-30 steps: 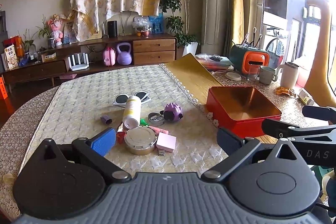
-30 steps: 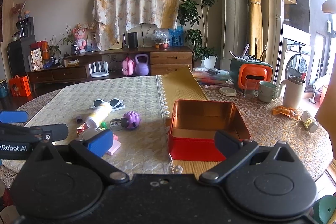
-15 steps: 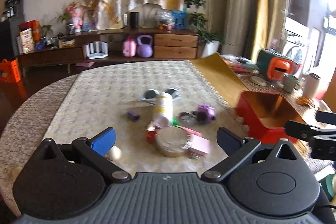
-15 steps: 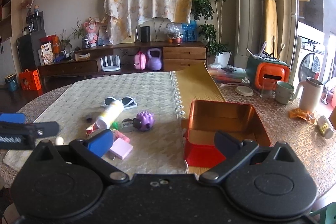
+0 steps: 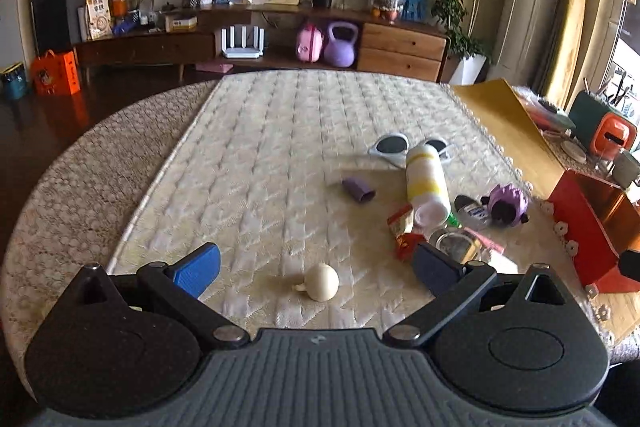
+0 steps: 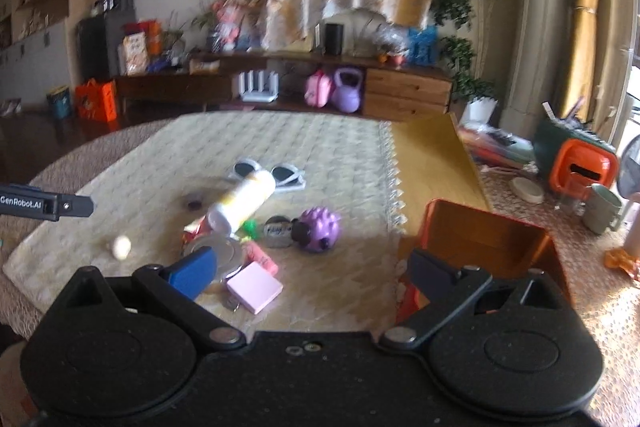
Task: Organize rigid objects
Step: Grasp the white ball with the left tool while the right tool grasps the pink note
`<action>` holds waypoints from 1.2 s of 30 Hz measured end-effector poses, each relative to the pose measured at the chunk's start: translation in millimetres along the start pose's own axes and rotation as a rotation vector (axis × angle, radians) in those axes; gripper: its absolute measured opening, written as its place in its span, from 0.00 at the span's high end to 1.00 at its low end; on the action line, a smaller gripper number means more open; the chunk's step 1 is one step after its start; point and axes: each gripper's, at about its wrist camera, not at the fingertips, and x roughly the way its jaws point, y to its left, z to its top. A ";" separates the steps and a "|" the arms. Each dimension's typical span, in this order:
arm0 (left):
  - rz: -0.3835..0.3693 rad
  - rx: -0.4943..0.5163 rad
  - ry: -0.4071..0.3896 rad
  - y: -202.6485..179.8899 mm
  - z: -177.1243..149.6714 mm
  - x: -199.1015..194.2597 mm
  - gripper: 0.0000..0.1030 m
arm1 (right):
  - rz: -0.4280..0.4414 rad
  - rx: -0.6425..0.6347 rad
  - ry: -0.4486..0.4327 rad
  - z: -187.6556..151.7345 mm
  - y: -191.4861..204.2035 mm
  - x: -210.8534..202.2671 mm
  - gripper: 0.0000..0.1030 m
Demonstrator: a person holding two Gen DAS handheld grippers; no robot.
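Observation:
My left gripper point(image 5: 318, 267) is open and empty, low over the cream quilted mat, with a small cream ball-shaped object point(image 5: 321, 281) lying between its fingers. To its right lie a white and yellow bottle point(image 5: 426, 180), white sunglasses point(image 5: 394, 145), a purple tube point(image 5: 358, 190), a purple spiky toy point(image 5: 509, 204), a round metal tin point(image 5: 456, 244) and a red packet point(image 5: 403, 225). The open red tin box point(image 5: 588, 231) stands at the right. My right gripper point(image 6: 312, 269) is open and empty, above a pink pad point(image 6: 255, 287) and near the red box point(image 6: 486, 243).
The round table point(image 5: 80, 183) has a lace cloth and a yellow runner point(image 5: 504, 123). Mugs and an orange and green holder point(image 6: 576, 163) stand at the far right. A low wooden sideboard point(image 5: 400, 47) stands behind. My left gripper's tip point(image 6: 48, 205) shows at the right wrist view's left edge.
My left gripper has swung left and dropped lower, so the cream ball now lies between its fingers. My right gripper has moved left and forward toward the pile. Both stay open.

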 end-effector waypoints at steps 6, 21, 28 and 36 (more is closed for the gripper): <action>-0.009 0.030 0.044 -3.6 -6.9 26.3 0.00 | 0.086 -0.074 0.068 -4.9 8.0 35.4 0.07; -0.016 0.122 0.056 -16.9 -19.5 54.8 0.07 | 0.205 -0.157 0.201 -13.1 11.2 108.3 0.31; -0.018 0.139 0.067 -15.6 -22.0 63.3 0.25 | 0.259 -0.183 0.250 -13.0 8.4 124.3 0.35; -0.002 0.125 0.103 -8.8 -27.4 73.4 0.46 | 0.303 -0.238 0.278 -10.2 14.8 135.4 0.40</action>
